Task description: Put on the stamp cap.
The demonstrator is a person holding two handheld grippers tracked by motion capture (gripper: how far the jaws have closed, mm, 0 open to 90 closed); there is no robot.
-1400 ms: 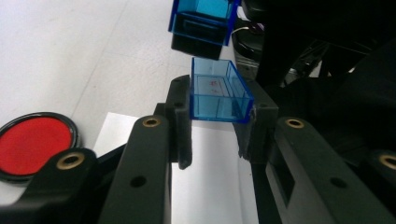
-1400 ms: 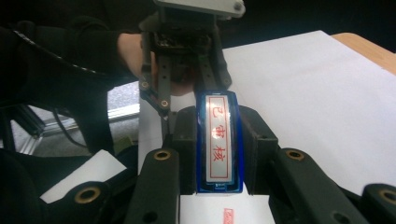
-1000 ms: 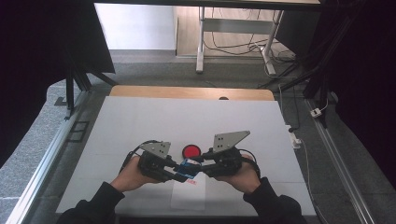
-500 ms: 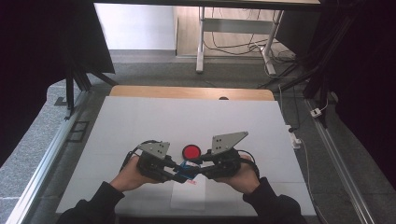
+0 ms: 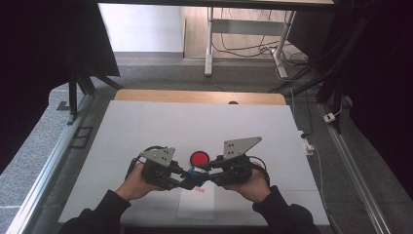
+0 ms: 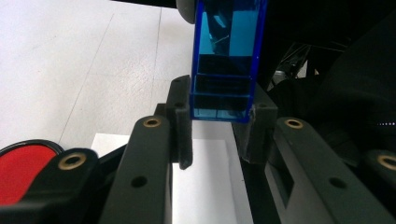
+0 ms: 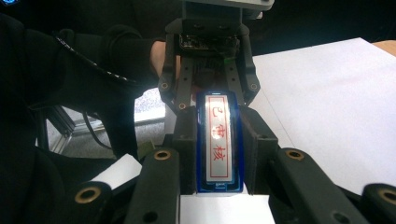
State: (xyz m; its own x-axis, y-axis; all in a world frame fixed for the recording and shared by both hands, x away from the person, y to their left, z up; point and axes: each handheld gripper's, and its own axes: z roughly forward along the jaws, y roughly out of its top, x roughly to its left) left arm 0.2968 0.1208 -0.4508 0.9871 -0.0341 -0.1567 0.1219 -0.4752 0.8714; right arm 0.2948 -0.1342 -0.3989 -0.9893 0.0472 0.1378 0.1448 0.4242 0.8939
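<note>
Both hand-held grippers were clamped on the same item: a blue stamp (image 5: pixel 195 174) held between them, just above the white paper sheet (image 5: pixel 196 209) at the near edge of the table (image 5: pixel 146 126).

Left hand-held gripper (image 5: pixel 181 178): jaws closed right down on one end of the stamp's blue translucent body (image 6: pixel 223 100), pads pressing both sides. Right hand-held gripper (image 5: pixel 204 171): jaws likewise pinched on the other end, with the stamp face (image 7: pixel 218 140) (white strip, red characters) pointing at its camera. Red ink pad (image 5: pixel 199 158) sat just beyond the gripper tips, apart from the stamp.

My read: this was a pull-apart or re-grip of the stamp before inking.

How to do it well:
- Keep both grips square on the flat sides; the plastic looked slick, and a skewed pinch could let it twist.
- If separating the cap from the body, pull straight along the long axis, no bending.
- Hold one hand fixed, move the other only.
- Keep the printed face off the paper until it's inked.
- Stay low over the sheet so a drop wouldn't bounce far.
</note>
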